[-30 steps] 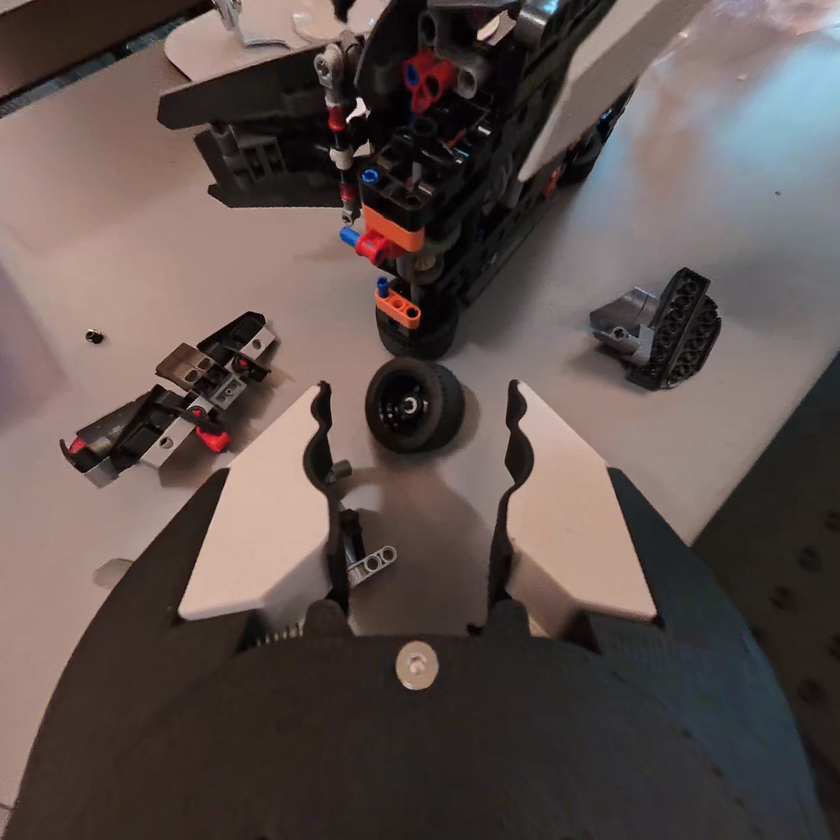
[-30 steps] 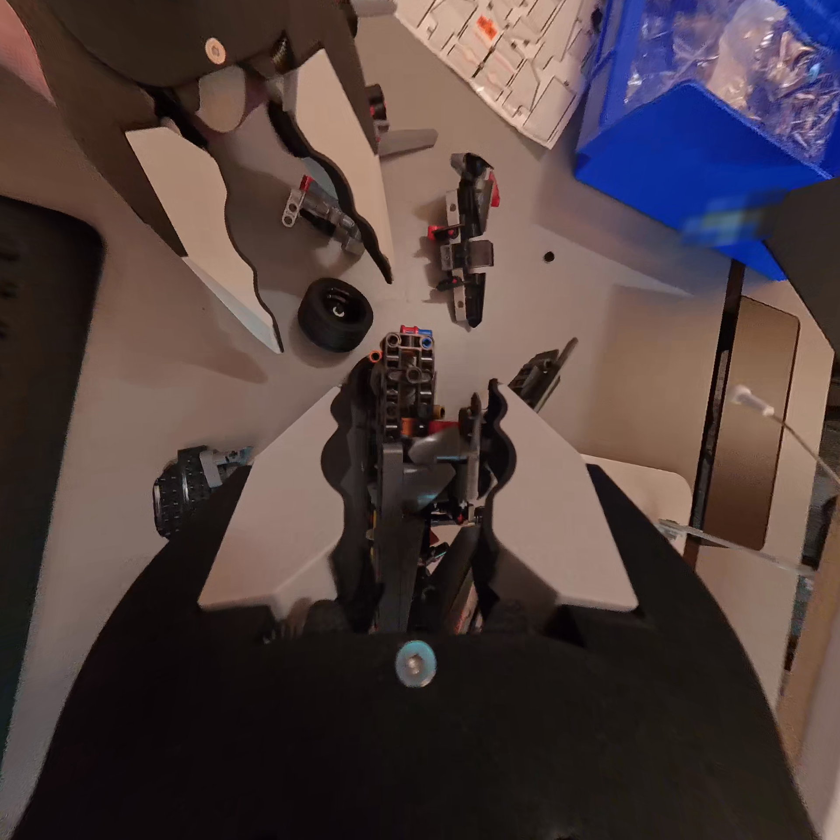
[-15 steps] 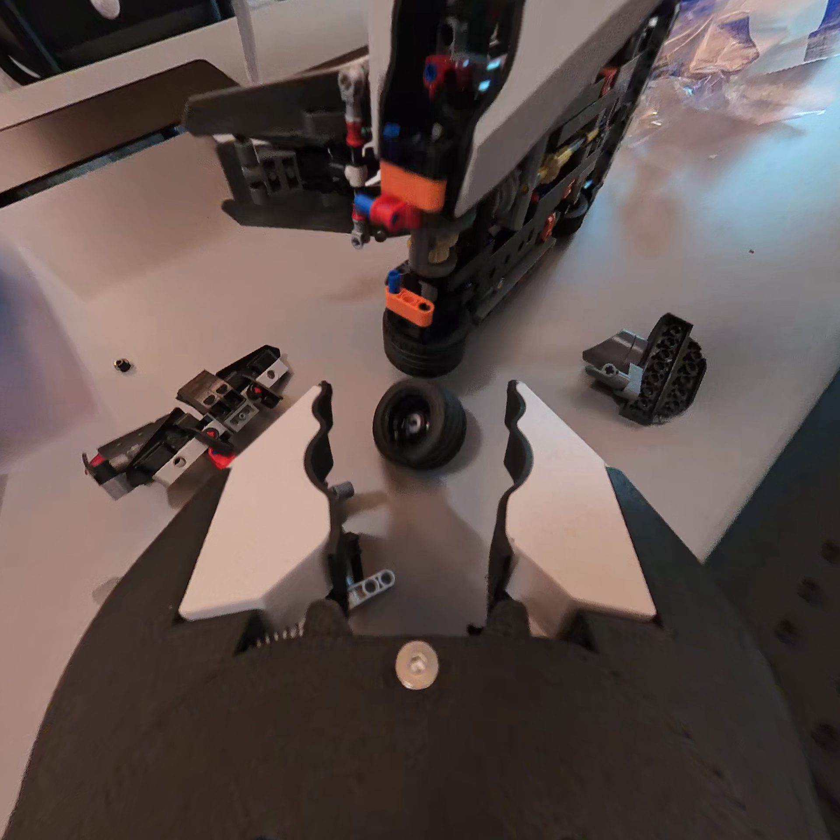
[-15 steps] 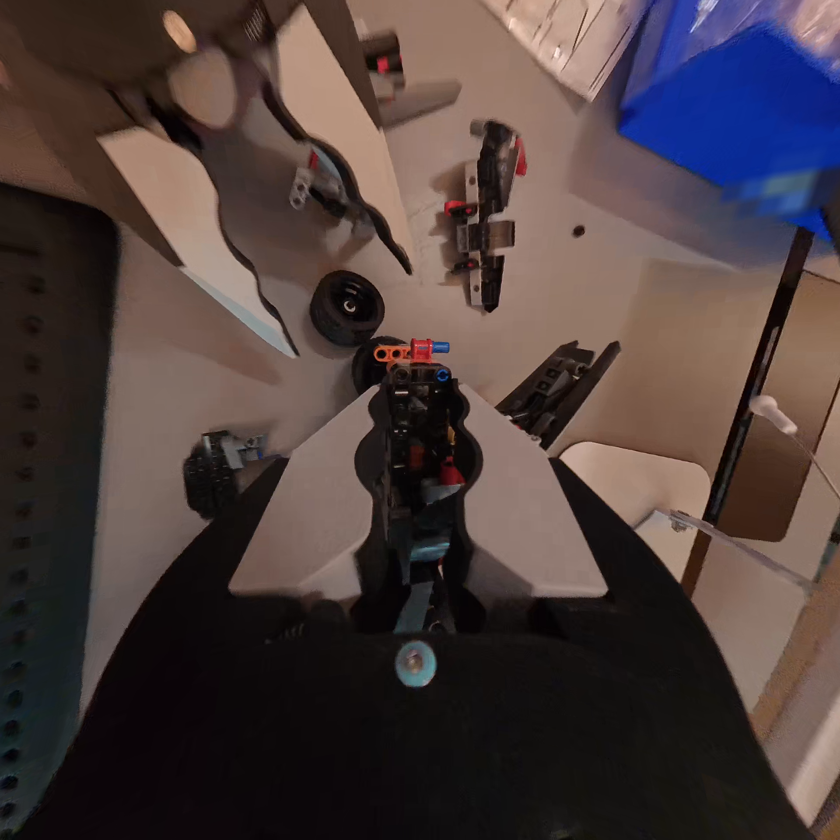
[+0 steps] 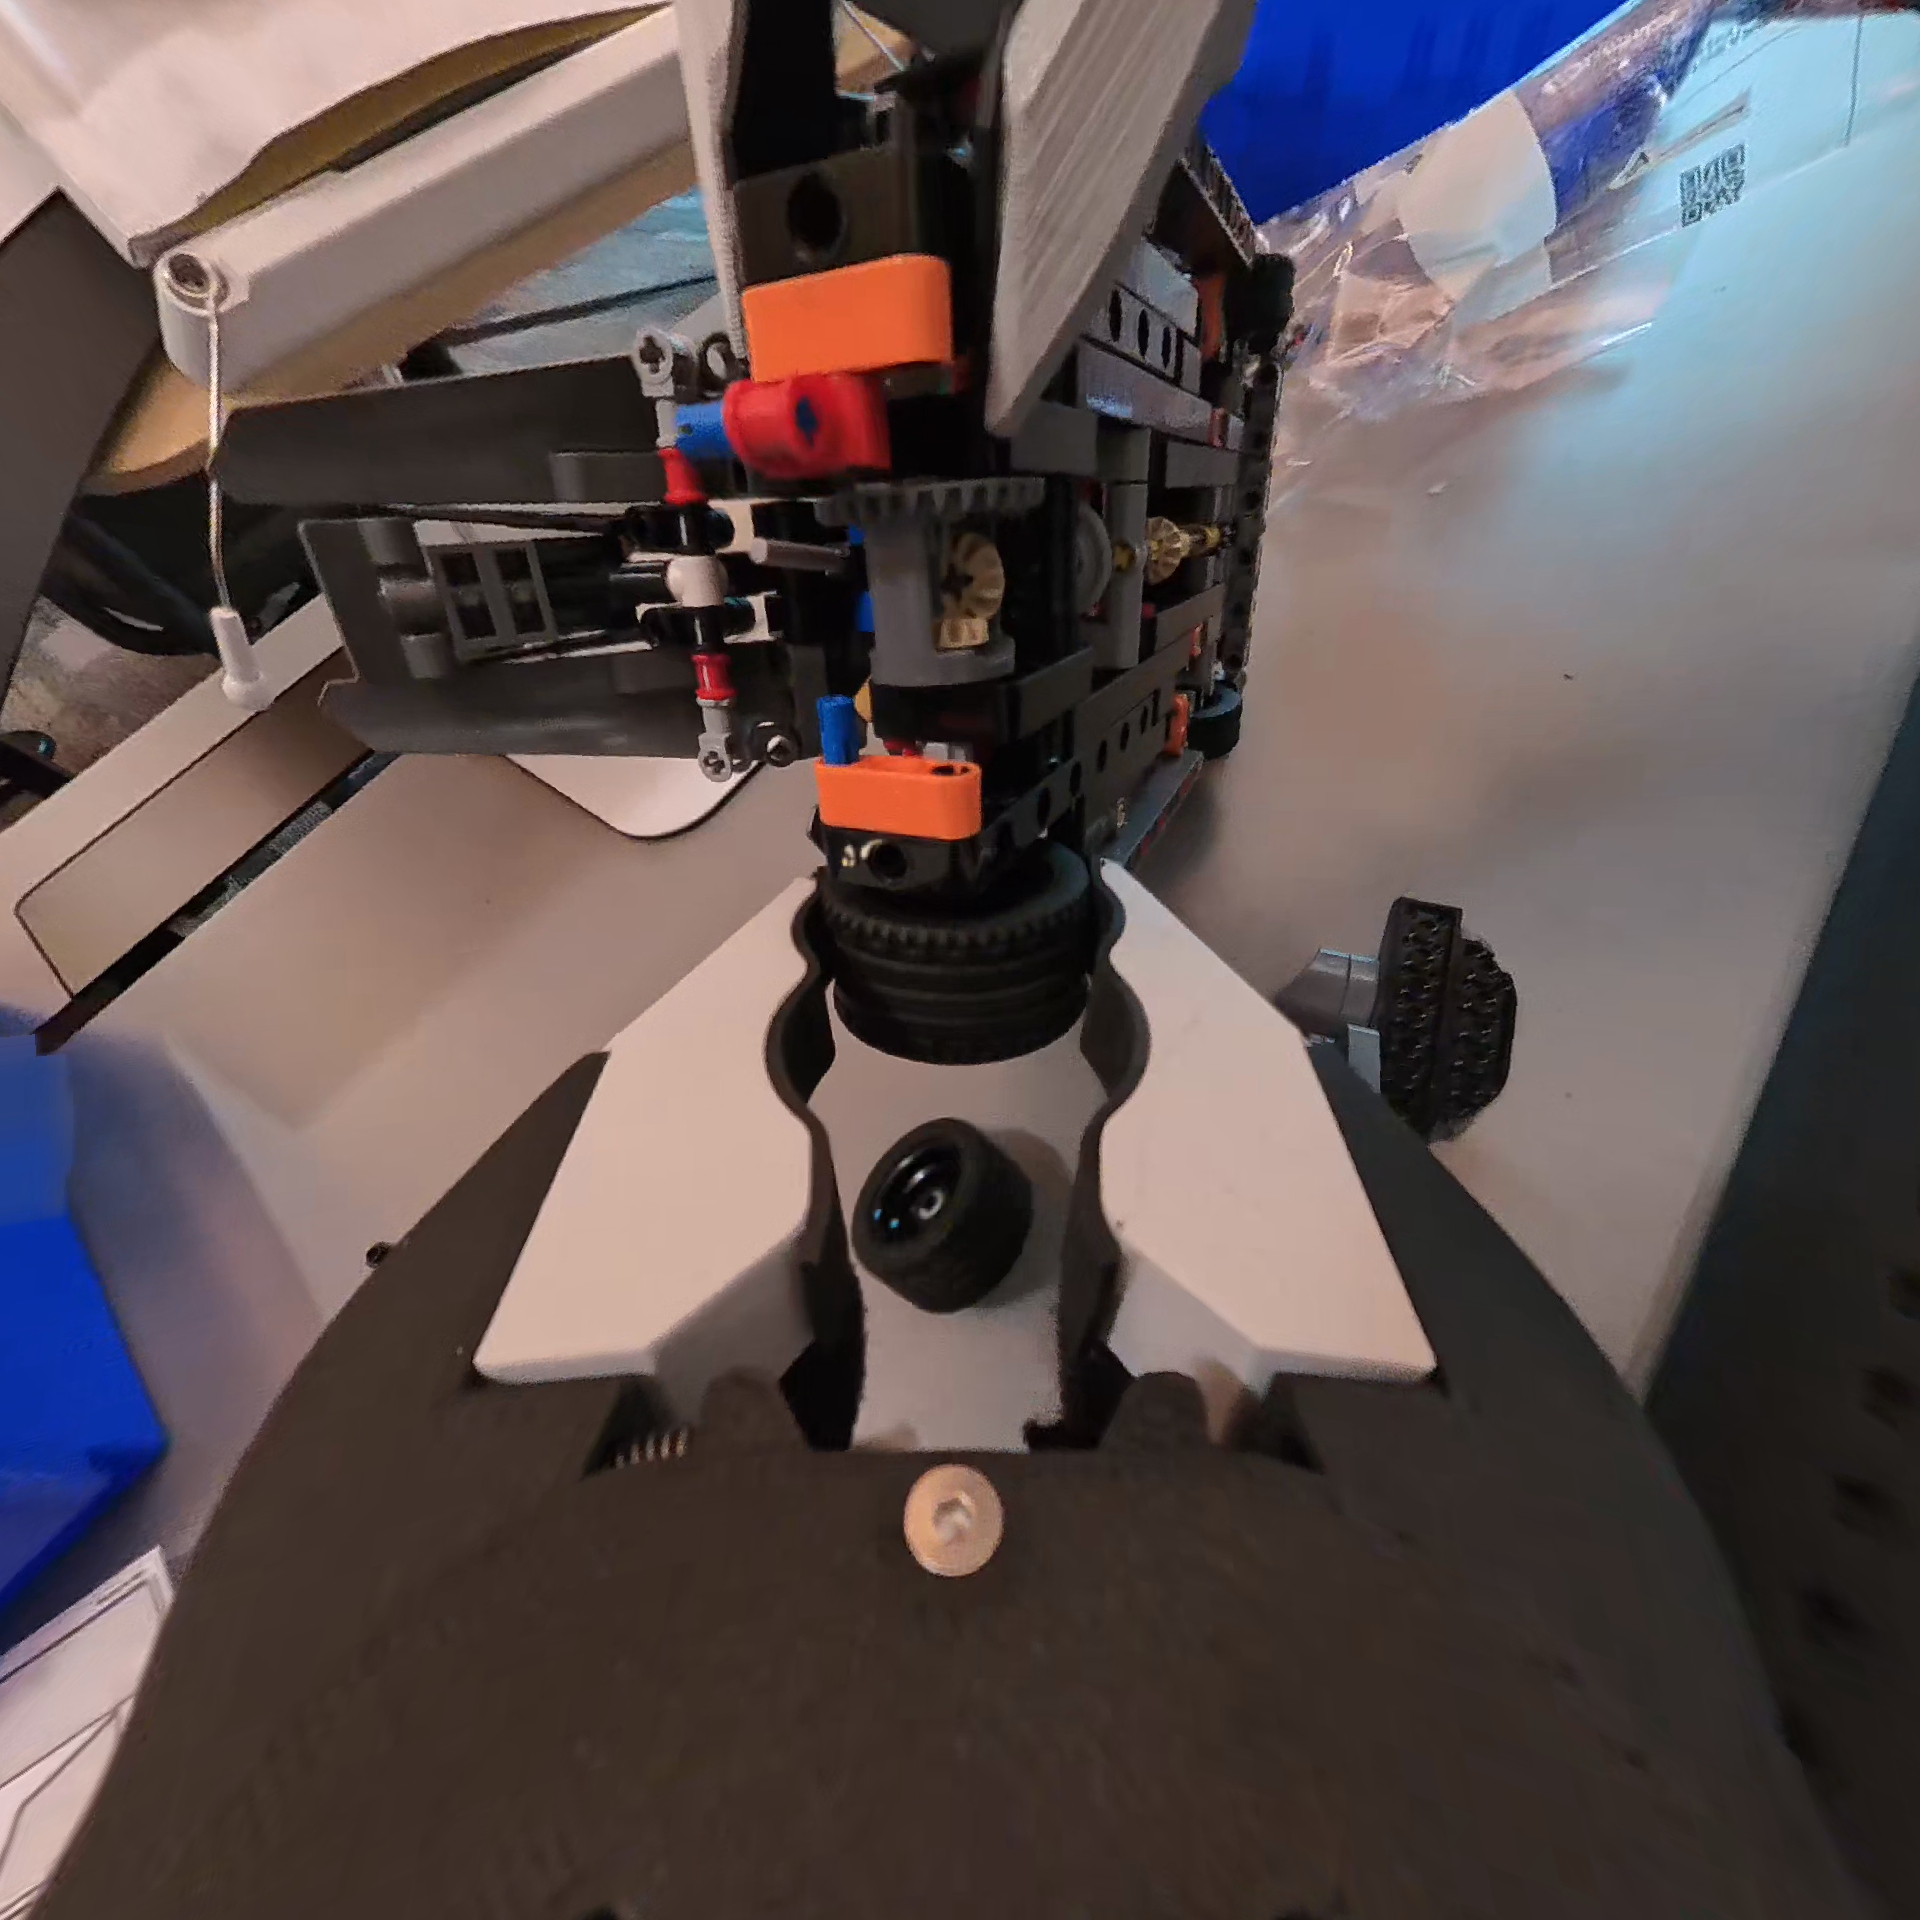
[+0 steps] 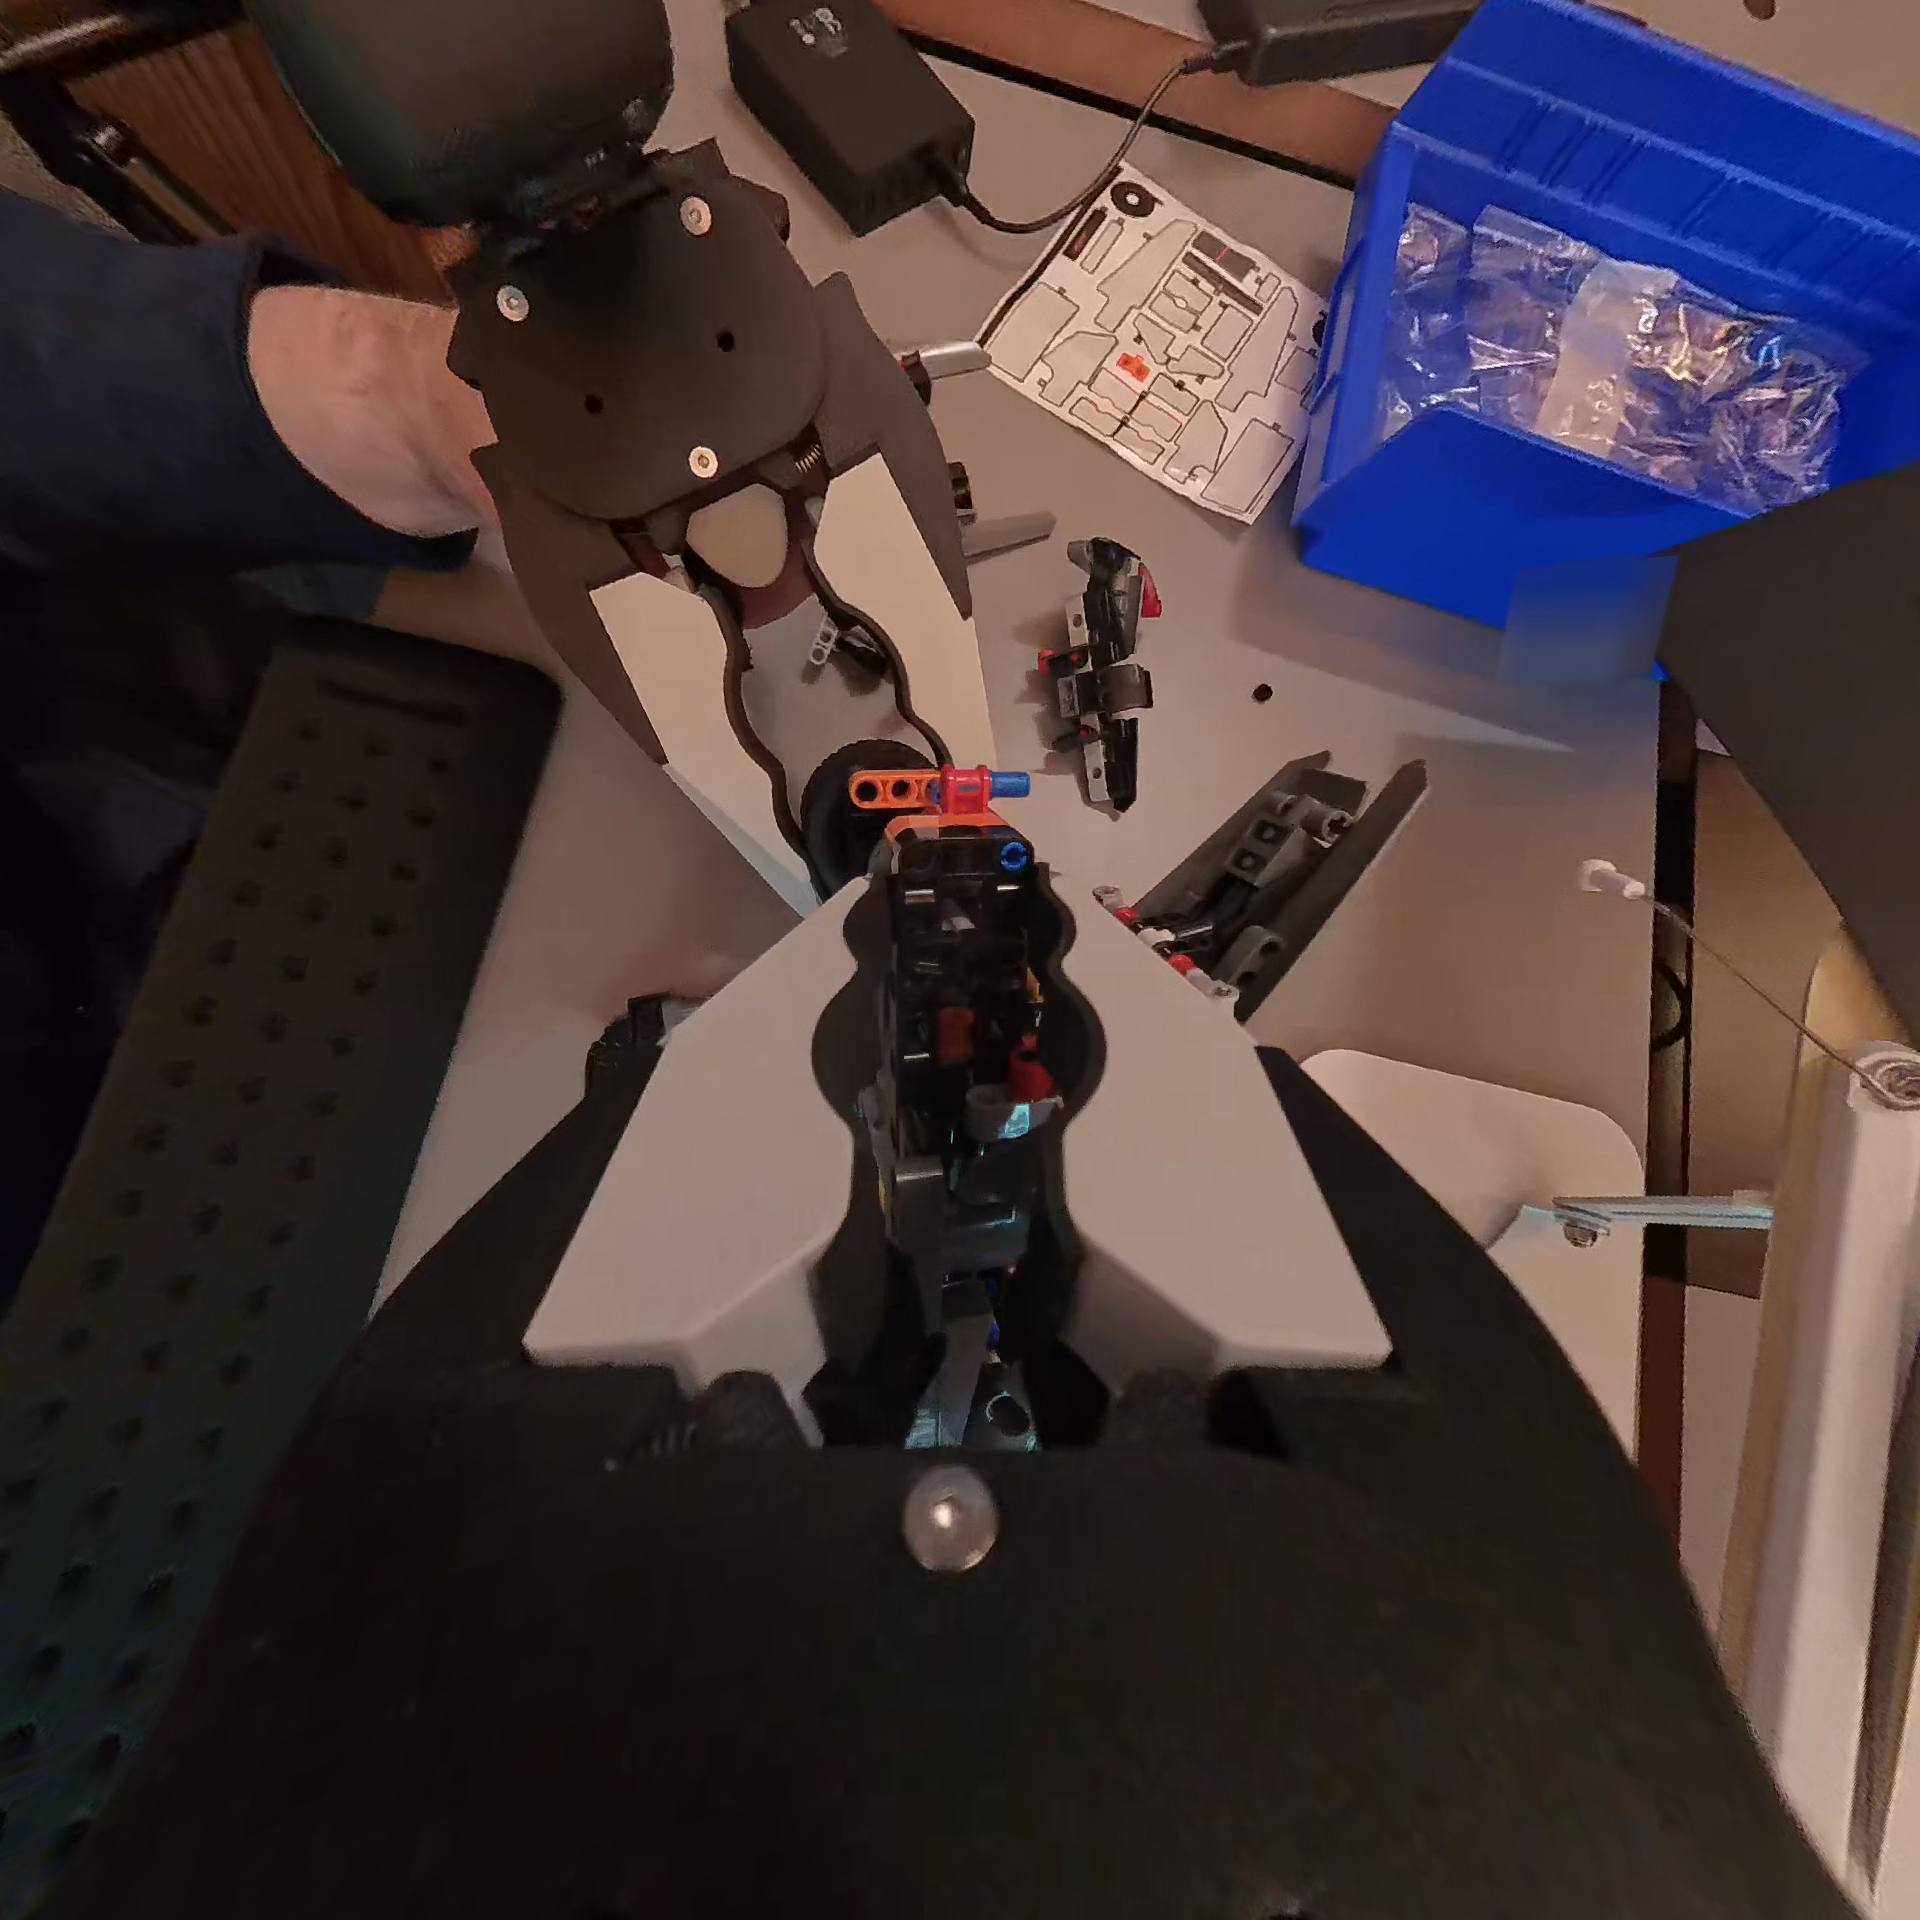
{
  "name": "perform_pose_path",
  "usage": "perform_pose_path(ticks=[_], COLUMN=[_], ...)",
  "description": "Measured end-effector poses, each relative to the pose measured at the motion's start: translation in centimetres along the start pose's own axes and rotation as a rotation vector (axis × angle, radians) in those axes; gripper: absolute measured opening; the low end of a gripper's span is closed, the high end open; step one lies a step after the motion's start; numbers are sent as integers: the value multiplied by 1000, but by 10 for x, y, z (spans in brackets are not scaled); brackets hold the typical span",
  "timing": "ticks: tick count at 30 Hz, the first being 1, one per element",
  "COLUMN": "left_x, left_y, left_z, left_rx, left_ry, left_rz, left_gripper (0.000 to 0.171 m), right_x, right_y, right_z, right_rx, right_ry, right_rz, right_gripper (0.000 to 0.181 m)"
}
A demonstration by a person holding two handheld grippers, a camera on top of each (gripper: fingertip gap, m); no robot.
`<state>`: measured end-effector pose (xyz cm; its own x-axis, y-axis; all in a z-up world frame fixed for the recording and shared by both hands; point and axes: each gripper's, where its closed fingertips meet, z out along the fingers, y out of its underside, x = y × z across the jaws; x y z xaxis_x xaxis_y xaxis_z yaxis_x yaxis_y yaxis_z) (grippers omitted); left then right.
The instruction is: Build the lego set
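My right gripper (image 6: 956, 904) is shut on the dark lego car (image 6: 961, 997) and holds it nose-down over the grey table. The car fills the top of the left wrist view (image 5: 935, 644), with orange beams, gears and a grey side panel (image 5: 468, 623) sticking out. My left gripper (image 5: 961, 914) has its fingertips closed against the black wheel (image 5: 956, 966) mounted at the car's lower end. A loose black wheel (image 5: 940, 1231) lies on the table below, between the fingers. The left gripper also shows in the right wrist view (image 6: 831, 821).
A black curved piece (image 5: 1423, 1029) lies to the right by the table edge. A black and red sub-assembly (image 6: 1101, 675), a small black pin (image 6: 1261, 692), a printed sheet (image 6: 1164, 343), a blue bin of bags (image 6: 1558, 364) and a power adapter (image 6: 852, 114) lie beyond. A black perforated mat (image 6: 260, 1039) lies left. Tip to tip, the grippers are about 8 centimeters apart. To the black curved piece (image 5: 1423, 1029): left tips about 11 centimeters, right tips about 20 centimeters.
My left gripper has moved forward over the loose wheel and its fingers have closed in on the car's mounted wheel. The right gripper has swung the car toward it.
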<state>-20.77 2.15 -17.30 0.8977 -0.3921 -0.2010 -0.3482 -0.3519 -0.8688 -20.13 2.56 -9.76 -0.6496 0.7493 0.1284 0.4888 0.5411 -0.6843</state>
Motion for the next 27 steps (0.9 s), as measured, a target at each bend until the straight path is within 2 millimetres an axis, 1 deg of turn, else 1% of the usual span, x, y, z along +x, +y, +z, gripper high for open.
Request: perform_pose_path(ticks=[3, 5, 6, 9, 11, 13, 15, 17, 19, 21, 22, 24, 26, 27], left_x=[1, 1, 2, 6, 7, 10, 8, 10, 8, 1, 1, -2, -6, -5], left_y=[3, 10, 10, 14, 20, 20, 22, 24, 22, 24, 24, 28, 27, 29], left_z=[0, -2, -1, -3, -3, -4, -2, -2, -6, -8, -8, -8, -9, -7], left_rx=[-34, -72, -62, -99, -88, -76, -79, -116, -119, -145, -152, -237, -300, -337], left_ry=[-7, -9, 2, 7, 23, 33, 30, 19, 23, -14, -10, -69, -136, -162], left_rz=[26, 34, 12, 31, 15, 2, -7, 38, 43, 100, 97, 181, 257, 298], left_gripper=[41, 39, 39, 39, 38, 38, 38, 38, 38, 38, 38, 38, 38, 39], right_x=[-2, -3, -4, -8, -8, -8, -9, -9, -9, -9, -10, -9, -9, -10], right_y=[-1, -2, -1, -2, -4, -3, -2, -2, -4, -6, -6, -6, -5, -3], right_z=[-2, -4, -4, -1, -2, -4, -2, -3, -7, -8, -8, -6, -5, -3], right_rx=[-4, 5, 3, 10, 15, 11, -25, -42, -24, -18, -24, -17, -11, -27], right_ry=[0, -4, -14, -33, -34, -45, -32, -31, -35, -31, -27, -27, -29, -33], right_rz=[-14, -14, -18, -26, -22, -8, -26, -38, -29, -30, -34, -22, -12, -19], right_gripper=[23, 23, 23, 23, 23, 23, 23, 23, 23, 23, 23, 23, 23, 23])
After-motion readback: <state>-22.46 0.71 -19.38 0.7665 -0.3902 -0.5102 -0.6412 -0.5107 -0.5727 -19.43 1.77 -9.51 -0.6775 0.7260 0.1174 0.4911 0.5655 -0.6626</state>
